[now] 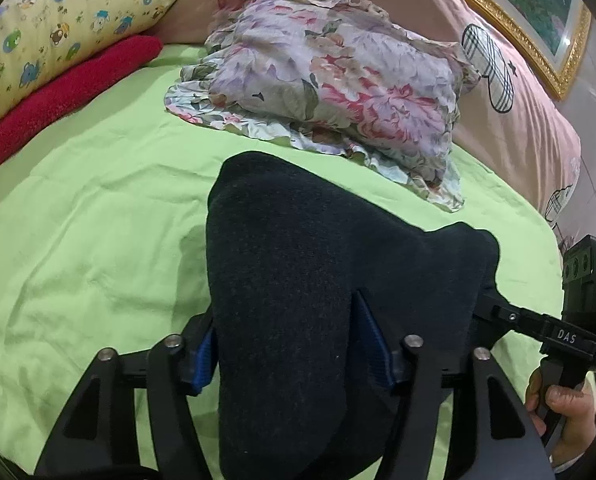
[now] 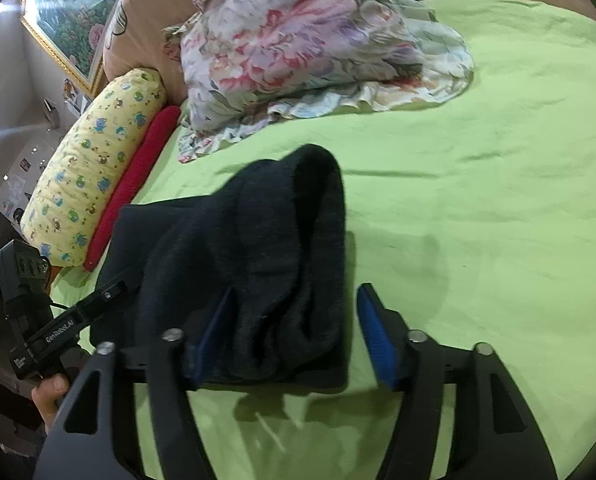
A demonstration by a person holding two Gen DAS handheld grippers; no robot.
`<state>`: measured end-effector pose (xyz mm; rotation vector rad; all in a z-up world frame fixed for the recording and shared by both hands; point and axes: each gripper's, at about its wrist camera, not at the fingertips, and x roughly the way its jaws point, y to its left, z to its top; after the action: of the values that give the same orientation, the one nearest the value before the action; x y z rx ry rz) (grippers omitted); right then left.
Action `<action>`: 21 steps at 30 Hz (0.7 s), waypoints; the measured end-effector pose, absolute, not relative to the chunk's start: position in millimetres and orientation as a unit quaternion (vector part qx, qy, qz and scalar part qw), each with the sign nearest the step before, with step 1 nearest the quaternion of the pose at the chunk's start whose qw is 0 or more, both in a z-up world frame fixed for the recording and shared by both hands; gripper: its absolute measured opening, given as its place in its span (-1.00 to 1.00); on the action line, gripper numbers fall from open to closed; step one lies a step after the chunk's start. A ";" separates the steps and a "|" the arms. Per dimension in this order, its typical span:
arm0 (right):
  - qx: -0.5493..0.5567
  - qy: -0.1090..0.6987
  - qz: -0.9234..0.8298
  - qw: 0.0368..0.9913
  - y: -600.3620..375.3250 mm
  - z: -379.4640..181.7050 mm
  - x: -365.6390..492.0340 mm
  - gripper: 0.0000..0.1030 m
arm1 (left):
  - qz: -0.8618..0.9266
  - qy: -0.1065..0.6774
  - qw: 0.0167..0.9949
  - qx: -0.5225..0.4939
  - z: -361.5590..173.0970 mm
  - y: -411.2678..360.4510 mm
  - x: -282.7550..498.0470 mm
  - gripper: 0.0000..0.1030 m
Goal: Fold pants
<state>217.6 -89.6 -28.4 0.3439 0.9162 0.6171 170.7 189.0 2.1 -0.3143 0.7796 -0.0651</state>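
A: Low in the centre of both frames, one pair of dark pants [image 1: 318, 280] sits folded on the green bed [image 1: 90, 240].

B: Left gripper [image 1: 294, 354] straddles the fabric, jaws parted, blue pads [image 1: 204, 364] not visibly pinching. Right gripper [image 2: 298, 340], jaws apart too; its right-side pad stands clear, the cloth lying against the other.

A: Looks like a release after a fold. Next move, I'd judge: back both out without dragging the bundle.

B: Count: one pants, two grippers, one floral cushion [image 1: 330, 80] at upper centre.
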 end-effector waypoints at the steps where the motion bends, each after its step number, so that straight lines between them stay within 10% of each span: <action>1: 0.162 0.430 0.294 0.838 -91.1 -30.9 218.5 0.34 | -0.029 0.377 0.914 -0.147 -0.3 189.4 170.9 0.36; 21: 0.150 0.414 0.286 0.851 -93.6 -26.3 200.7 0.48 | 0.024 0.367 0.926 -0.088 2.7 179.2 150.6 0.62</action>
<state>200.7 -93.6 -26.3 0.3150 0.8714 0.6023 150.6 179.2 2.7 -0.1800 0.7522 0.0497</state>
